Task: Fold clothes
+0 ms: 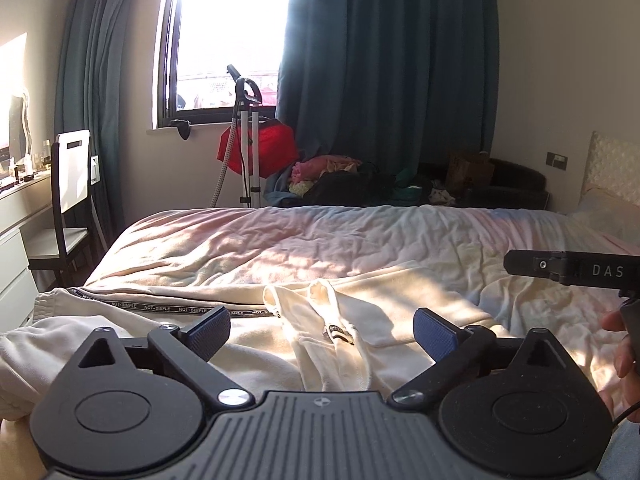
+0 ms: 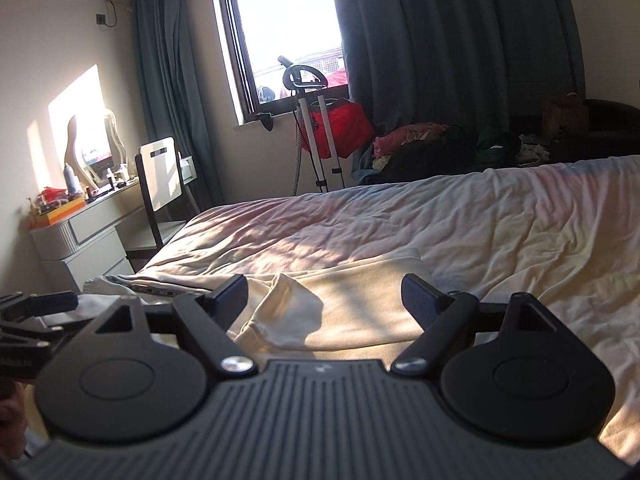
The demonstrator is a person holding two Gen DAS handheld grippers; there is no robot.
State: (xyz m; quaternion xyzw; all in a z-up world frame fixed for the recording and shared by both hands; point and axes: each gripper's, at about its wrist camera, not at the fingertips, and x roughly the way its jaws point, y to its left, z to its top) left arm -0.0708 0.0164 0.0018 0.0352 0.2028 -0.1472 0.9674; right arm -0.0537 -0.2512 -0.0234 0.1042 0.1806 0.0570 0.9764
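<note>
Cream clothes (image 1: 328, 332) lie spread on the bed (image 1: 320, 236) at 12 o'clock from both wide-open, empty-jawed grippers, left (image 1: 322, 328) and right (image 2: 324, 294), so any fold should pinch edges firmly and keep them straight.

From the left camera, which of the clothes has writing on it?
The cream trousers on the bed: a dark stripe reading NOT-SIMPLE runs along them. The far pile shows none.

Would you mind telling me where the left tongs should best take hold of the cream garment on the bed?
I'd take the raised fold of the garment, coming from the near side with the open left tongs. It stands up from the flat cloth directly ahead, so the pads could probably close on it.
</note>
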